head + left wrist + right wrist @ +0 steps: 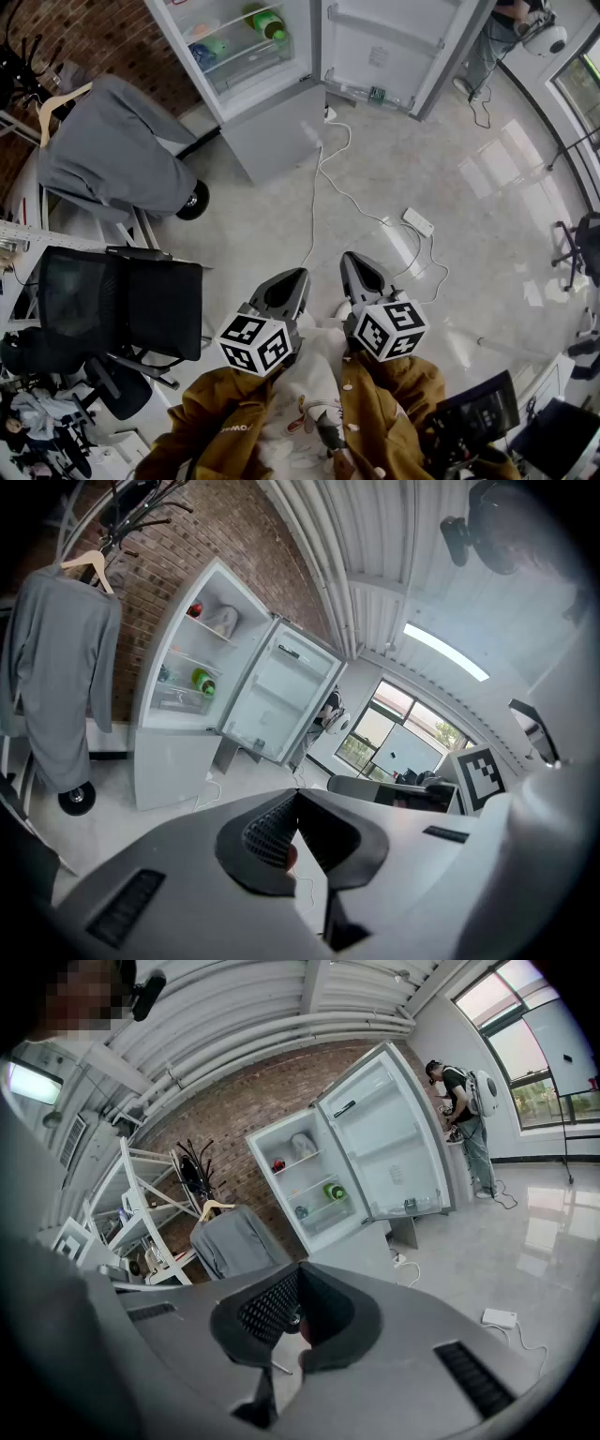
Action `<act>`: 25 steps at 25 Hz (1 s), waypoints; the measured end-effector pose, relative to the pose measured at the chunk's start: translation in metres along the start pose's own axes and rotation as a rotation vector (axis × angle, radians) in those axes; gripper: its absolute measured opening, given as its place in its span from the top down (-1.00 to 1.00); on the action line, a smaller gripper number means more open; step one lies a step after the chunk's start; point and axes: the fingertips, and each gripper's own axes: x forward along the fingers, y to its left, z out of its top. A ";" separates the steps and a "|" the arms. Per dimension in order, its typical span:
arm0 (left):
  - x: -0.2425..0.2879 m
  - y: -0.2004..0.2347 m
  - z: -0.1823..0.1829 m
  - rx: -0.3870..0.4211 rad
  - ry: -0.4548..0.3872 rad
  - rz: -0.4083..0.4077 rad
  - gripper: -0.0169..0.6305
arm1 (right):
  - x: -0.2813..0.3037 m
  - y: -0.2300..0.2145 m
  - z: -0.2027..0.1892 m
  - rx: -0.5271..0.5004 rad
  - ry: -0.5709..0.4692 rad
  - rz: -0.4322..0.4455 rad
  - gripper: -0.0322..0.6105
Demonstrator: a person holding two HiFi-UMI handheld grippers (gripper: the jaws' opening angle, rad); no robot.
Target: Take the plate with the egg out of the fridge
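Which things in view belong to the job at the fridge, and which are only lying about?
For the job:
- fridge, with its door open
- left claw, shut and empty
- right claw, shut and empty

Lying about:
- grey coat on a hanger
- black chair
- power strip
- white cable on the floor

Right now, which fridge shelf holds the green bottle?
The second shelf down carries the green bottle; the top shelf holds a red item and a white one.
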 end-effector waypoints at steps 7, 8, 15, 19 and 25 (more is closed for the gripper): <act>-0.005 0.007 -0.007 -0.019 0.011 -0.004 0.92 | 0.001 0.008 -0.009 -0.008 0.015 -0.004 0.88; -0.006 0.008 -0.006 -0.018 0.009 -0.005 0.92 | 0.002 0.009 -0.010 -0.010 0.017 -0.003 0.88; -0.012 0.029 0.003 -0.028 -0.003 0.002 0.92 | 0.021 0.022 -0.013 0.034 0.024 0.026 0.88; -0.020 0.047 0.006 -0.041 -0.010 0.012 0.92 | 0.037 0.028 -0.022 0.074 0.049 0.037 0.88; -0.039 0.095 0.006 -0.090 -0.021 0.062 0.92 | 0.055 0.029 -0.047 0.134 0.081 -0.021 0.88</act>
